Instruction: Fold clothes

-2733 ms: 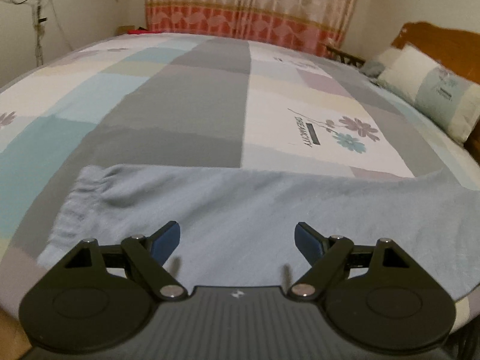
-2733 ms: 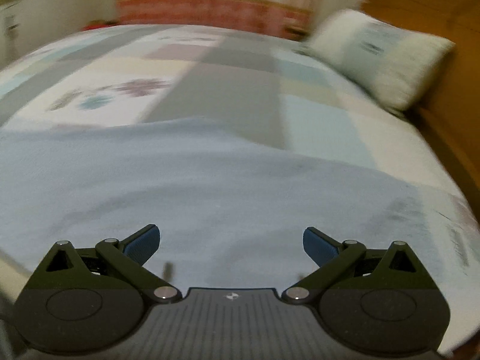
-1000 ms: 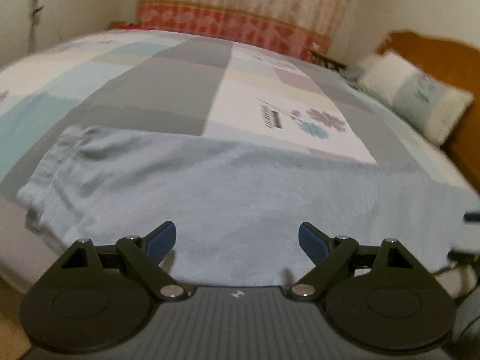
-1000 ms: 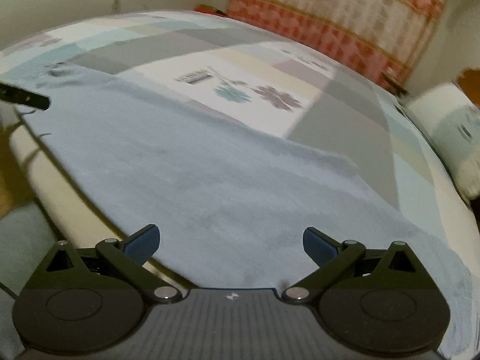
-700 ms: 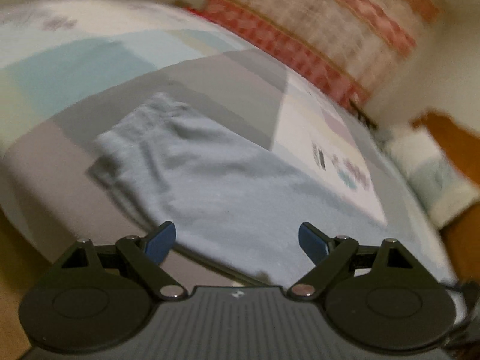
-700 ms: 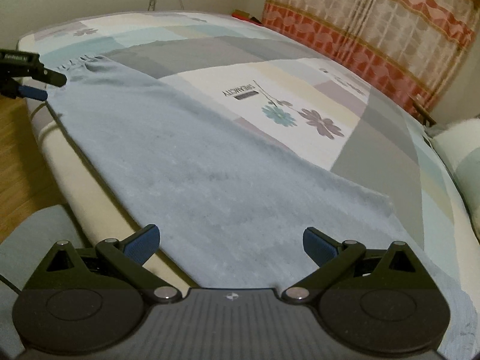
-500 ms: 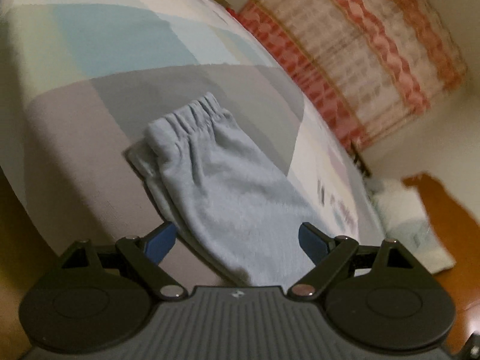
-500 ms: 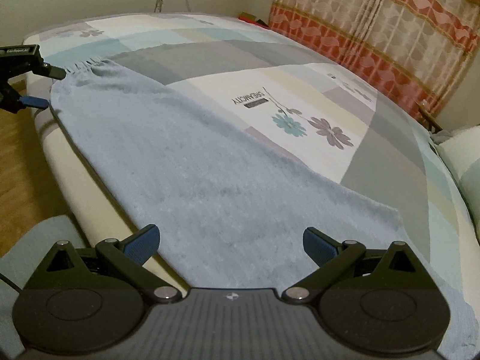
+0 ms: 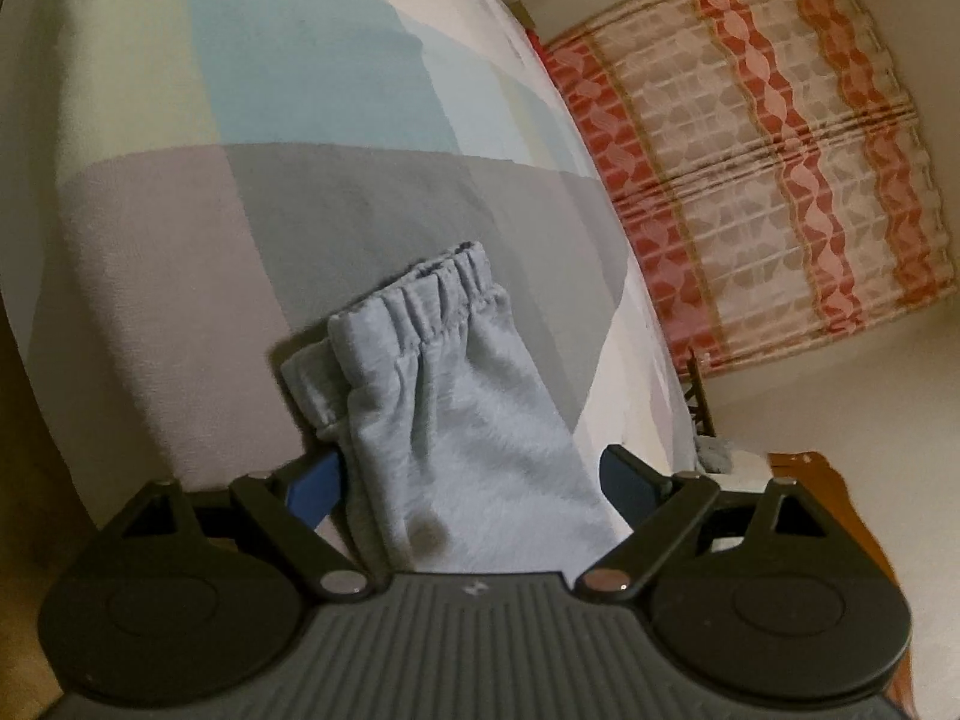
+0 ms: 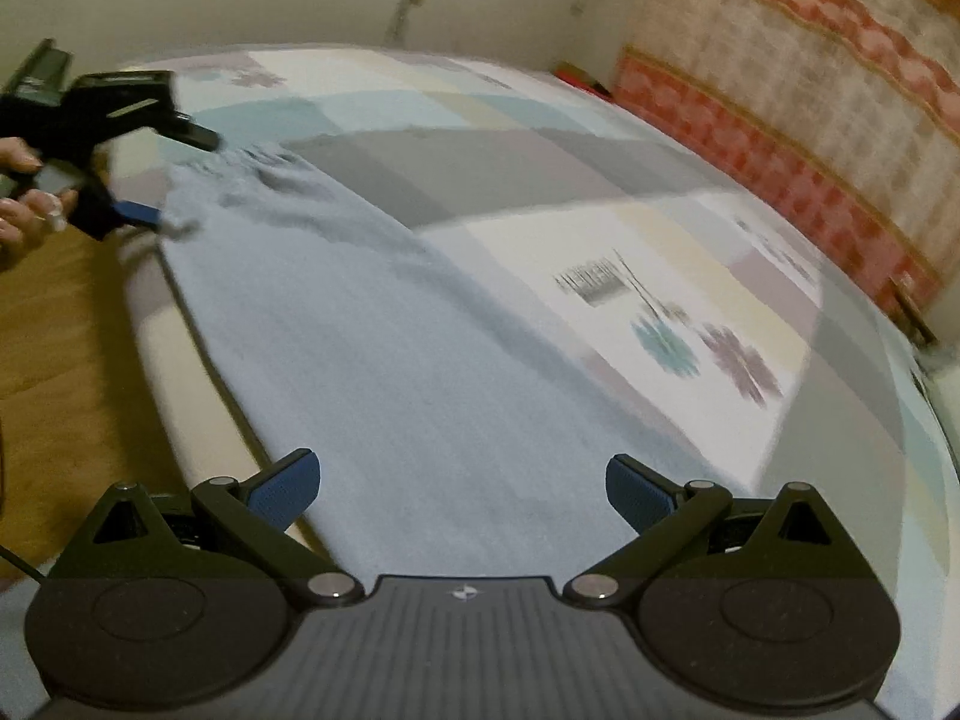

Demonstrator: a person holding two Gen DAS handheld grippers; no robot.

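Light blue sweatpants (image 10: 384, 360) lie stretched along the near edge of the bed. In the left wrist view their elastic cuff (image 9: 420, 312) points away from me and the leg runs back between the jaws of my left gripper (image 9: 471, 483), which stands wide open; the left pad (image 9: 309, 489) sits at the cloth's edge, not pressing. The right wrist view shows that left gripper (image 10: 174, 177) at the far cuff end, held by a hand (image 10: 24, 204). My right gripper (image 10: 462, 486) is open above the pants' near part, nothing between its pads.
The bed (image 10: 600, 192) has a patchwork sheet of grey, blue and white with flower prints. A red and cream curtain (image 9: 780, 150) hangs behind it. Wooden floor (image 10: 66, 348) lies off the bed's left side. A wooden headboard (image 9: 804, 480) shows at the right.
The left gripper rolled and travelled to the cuff end, which now lies between its jaws. The right gripper swung its view left along the pants. Both stayed open.
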